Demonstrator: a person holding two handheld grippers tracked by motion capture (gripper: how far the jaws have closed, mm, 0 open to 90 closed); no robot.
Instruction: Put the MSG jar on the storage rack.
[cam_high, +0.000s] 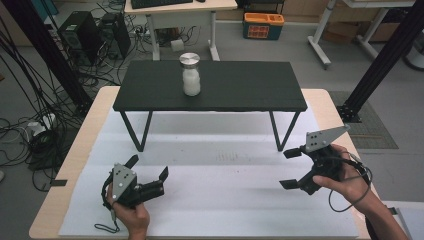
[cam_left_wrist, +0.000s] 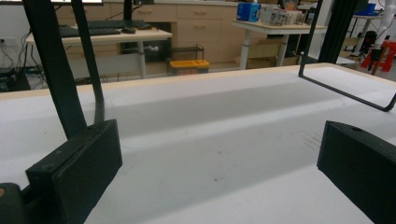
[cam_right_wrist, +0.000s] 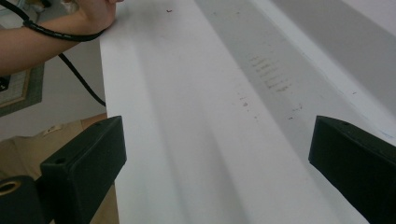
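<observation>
Jar (cam_high: 191, 75) stands upright on black shelf (cam_high: 250, 85), well beyond both grippers (jaws spread, empty); left gripper (cam_high: 150, 172) nearer than right gripper (cam_high: 291, 168).

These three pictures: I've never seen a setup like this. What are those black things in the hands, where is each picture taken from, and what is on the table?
A person holds a hand-operated two-jaw gripper in each hand: the left gripper and the right gripper. The top picture comes from a fixed camera above the table. The other two come from cameras riding on the grippers, looking out between their own black jaws. Both grippers are open and hold nothing, low over a white sheet. On the sheet stands a small black shelf on thin legs, and on it a jar of white contents with a metal lid. In the right gripper view, the left hand shows farther off.
</observation>
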